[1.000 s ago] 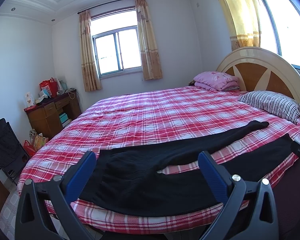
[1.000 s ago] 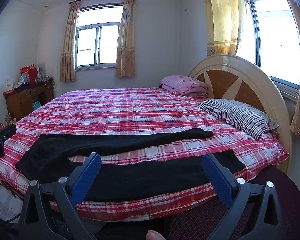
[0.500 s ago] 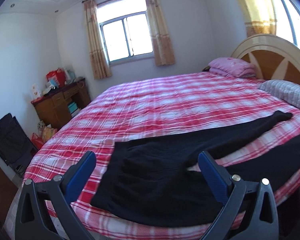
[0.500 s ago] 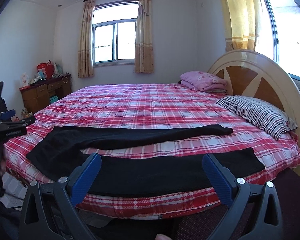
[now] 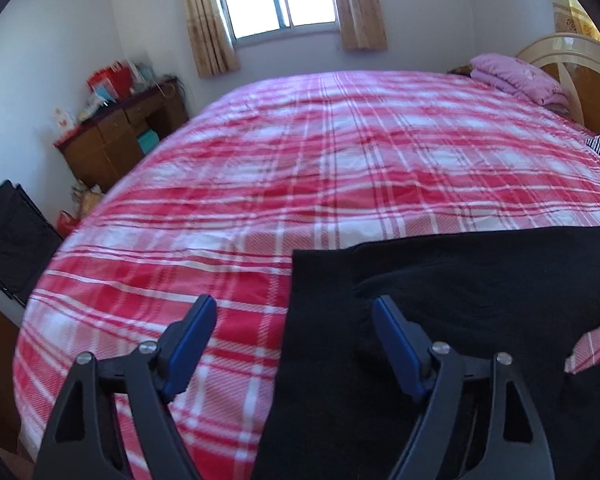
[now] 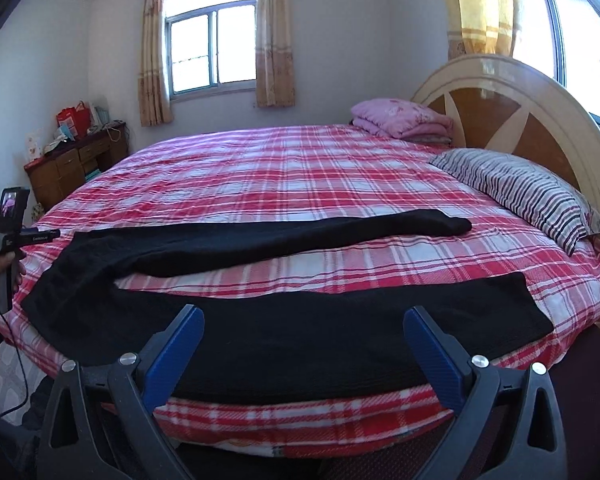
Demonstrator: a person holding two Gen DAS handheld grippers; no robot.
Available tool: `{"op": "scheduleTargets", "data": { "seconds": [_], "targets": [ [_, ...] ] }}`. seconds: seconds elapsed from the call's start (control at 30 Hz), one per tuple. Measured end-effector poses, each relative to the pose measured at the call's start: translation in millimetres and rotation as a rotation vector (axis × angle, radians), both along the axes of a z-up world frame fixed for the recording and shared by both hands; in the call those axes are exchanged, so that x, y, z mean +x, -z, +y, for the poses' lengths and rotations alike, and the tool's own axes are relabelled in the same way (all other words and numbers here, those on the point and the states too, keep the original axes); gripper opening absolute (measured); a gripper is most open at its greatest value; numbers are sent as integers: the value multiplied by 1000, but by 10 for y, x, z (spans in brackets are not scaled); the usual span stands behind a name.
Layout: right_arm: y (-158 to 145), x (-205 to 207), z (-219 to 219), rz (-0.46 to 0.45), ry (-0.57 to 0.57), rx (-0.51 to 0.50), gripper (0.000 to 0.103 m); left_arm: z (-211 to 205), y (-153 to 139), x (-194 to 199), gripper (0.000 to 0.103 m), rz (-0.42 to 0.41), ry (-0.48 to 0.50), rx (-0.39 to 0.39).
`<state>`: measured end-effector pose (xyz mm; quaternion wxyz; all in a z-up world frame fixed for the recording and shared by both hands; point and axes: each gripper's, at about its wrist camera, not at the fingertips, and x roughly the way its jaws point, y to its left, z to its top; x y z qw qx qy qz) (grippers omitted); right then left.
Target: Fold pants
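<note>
Two closing, empty claws, left gripper (image 5: 294, 314) over waist edge of black pants (image 5: 440, 300), right gripper (image 6: 304, 320) over near leg.

The left gripper (image 5: 294, 318) is closing over the edge of the black pants (image 5: 440, 300); nothing is pinched; they lie on the red checked bed (image 5: 300, 160).

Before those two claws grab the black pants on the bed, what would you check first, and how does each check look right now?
1. Black knit pants lie flat on the red plaid bedspread: ok.
2. Legs apart, not tangled: ok.
3. Left claw over the waistband edge, jaws closing, not yet pinching cloth: ok.
4. Right claw in front of the near leg, jaws closing, nothing gripped: ok.
5. Striped pillow clear of the pants: ok.
6. Whether the near leg's hem hangs off the bed edge: cannot tell.
</note>
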<state>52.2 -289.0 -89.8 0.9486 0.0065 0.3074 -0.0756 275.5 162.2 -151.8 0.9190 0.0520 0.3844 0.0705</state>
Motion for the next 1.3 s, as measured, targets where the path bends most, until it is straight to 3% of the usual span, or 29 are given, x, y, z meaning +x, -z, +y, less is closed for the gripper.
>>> {"op": "scheduleTargets", "data": {
  "seconds": [0.1, 0.33, 0.43, 0.5, 0.57, 0.77, 0.9, 1.07, 1.3],
  "targets": [
    [22, 183, -203, 40, 19, 14, 83, 47, 144, 308, 72, 46, 8, -23],
    [62, 570, -615, 76, 63, 37, 83, 178, 321, 737, 72, 118, -18, -12],
    [59, 752, -830, 94, 68, 87, 83, 179, 379, 792, 62, 145, 7, -47],
    [7, 880, -1032, 89, 83, 126, 80, 165, 383, 775, 45, 150, 30, -84],
    [-79, 1032, -1315, 90, 118, 182, 78, 171, 373, 759, 35, 161, 51, -141],
    [-183, 1451, -1925, 127, 197, 242, 78, 113, 362, 753, 28, 170, 91, -93],
    [-82, 1787, -2238, 192, 229, 264, 56, 118, 343, 765, 11, 157, 86, -56],
    [112, 2273, -2475, 271, 210, 220, 56, 141, 281, 737, 9, 132, 91, -54],
    [449, 2860, -2860, 377, 214, 261, 56, 143, 372, 830, 9, 146, 86, -40]
  ]
}}
